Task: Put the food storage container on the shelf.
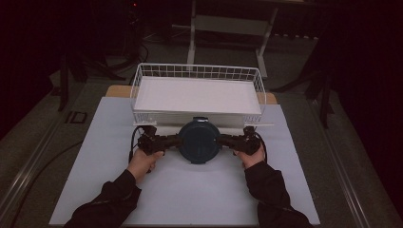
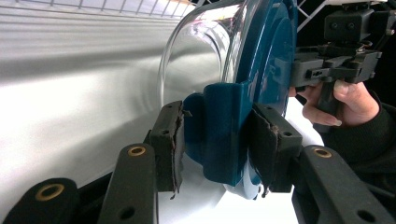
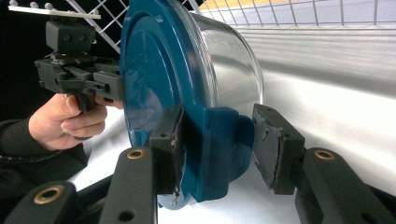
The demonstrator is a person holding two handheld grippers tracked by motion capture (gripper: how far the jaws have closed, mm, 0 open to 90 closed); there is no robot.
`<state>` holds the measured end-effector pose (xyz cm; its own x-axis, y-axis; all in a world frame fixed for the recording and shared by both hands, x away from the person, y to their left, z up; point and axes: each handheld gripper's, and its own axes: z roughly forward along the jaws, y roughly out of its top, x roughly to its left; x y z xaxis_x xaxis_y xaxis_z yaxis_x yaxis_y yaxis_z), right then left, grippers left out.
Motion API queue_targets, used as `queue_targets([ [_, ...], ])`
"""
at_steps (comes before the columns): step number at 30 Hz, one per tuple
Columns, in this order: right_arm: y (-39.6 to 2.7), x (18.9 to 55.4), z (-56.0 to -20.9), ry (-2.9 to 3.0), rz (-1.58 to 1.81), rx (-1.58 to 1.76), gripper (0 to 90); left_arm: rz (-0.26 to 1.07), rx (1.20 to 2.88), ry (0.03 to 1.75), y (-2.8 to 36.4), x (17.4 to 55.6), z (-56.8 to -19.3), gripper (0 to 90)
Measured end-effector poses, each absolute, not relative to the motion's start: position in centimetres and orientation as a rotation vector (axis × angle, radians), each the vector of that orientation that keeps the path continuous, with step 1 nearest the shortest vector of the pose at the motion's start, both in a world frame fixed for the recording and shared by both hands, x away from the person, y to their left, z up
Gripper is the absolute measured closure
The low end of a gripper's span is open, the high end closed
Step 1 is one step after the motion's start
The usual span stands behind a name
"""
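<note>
**Q:** why both hands on it?

**A:** I've got the left claw (image 2: 215,144) clamped on one latch tab of the blue-lidded glass container (image 1: 199,141). The right claw (image 3: 217,149) straddles the other tab, one pad apart. It's mid-frame before the wire basket (image 1: 142,76), balanced for lifting, I guess.

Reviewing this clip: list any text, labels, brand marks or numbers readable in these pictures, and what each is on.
None can be read.
Blue lid: plain, no print showing.
Glass container: no markings visible.
Left gripper and right gripper: no lettering on the jaws or bodies.
Wire basket and white mat: blank.
</note>
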<state>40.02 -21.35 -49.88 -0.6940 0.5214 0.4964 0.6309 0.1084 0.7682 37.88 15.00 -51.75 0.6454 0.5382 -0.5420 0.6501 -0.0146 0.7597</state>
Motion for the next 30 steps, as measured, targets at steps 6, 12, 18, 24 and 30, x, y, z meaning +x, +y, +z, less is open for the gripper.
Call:
queue_targets([
  [6,-21.2,40.5,-50.2,-2.27,-1.642,-1.198,54.9,-0.122,1.659,0.998,15.1,38.5,-52.2,56.4],
  [12,-21.1,40.8,-50.3,-2.262,-1.655,-1.223,54.0,-0.129,1.623,1.005,15.1,38.7,-52.4,56.0],
  [18,-21.1,40.9,-50.5,-2.265,-1.657,-1.249,52.5,-0.125,1.593,1.03,15.0,39.0,-52.7,54.0],
  [24,-20.8,41.2,-50.4,-2.281,-1.652,-1.29,50.3,-0.136,1.57,1.058,15.1,39.2,-53.0,50.5],
  [30,-20.5,41.6,-50.2,-2.293,-1.669,-1.336,51.3,-0.11,1.547,1.077,15.0,39.4,-52.9,47.7],
])
